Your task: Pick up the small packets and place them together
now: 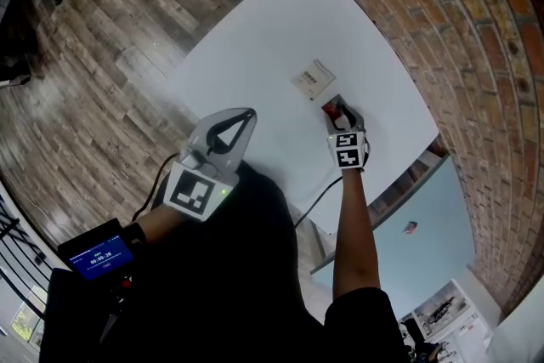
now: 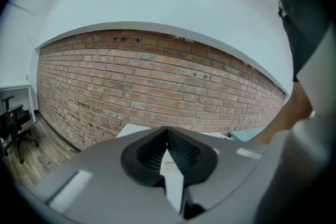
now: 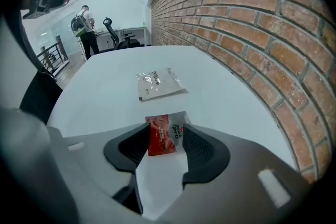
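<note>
My left gripper (image 1: 246,111) is well to the left of the pale printed packet (image 1: 313,81) that lies flat on the white table (image 1: 255,30). Its 2 jaws are clenched on a white packet (image 2: 173,178), pinched edge-on between them. Just beside that pale printed packet, on my side of it, a red-and-silver packet (image 3: 164,136) lies on the table between the 2 jaws of my right gripper (image 1: 340,108), which stand released and apart.
</note>
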The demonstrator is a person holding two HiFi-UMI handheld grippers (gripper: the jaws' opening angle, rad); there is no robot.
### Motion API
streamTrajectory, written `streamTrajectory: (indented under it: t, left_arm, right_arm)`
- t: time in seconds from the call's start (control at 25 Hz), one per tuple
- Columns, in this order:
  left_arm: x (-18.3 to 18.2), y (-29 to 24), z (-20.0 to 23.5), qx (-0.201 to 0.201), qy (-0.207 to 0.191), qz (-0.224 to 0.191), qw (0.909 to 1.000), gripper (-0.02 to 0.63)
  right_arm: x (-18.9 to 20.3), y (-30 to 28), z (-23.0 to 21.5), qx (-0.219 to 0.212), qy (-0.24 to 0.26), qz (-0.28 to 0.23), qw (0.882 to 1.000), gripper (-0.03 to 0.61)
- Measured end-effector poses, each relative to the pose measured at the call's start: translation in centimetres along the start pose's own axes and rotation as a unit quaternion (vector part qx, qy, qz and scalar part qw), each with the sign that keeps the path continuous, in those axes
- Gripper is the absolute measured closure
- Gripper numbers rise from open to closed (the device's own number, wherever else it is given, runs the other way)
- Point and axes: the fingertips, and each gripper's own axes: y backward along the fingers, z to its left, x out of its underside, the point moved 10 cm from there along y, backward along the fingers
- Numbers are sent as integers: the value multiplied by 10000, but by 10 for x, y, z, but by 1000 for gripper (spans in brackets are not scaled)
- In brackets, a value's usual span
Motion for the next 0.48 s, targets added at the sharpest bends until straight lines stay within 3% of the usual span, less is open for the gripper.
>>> streamTrajectory:
  t: [0.28, 0.48]
  left_arm:
    - [1, 0, 2, -33, 46, 35, 10000, 614]
    - [2, 3, 6, -72, 77, 54, 9999, 614]
  right_arm:
    - [-10, -5, -4, -110, 239, 37, 9996, 382]
    - [-14, -6, -4, -280, 702, 88, 9971, 399]
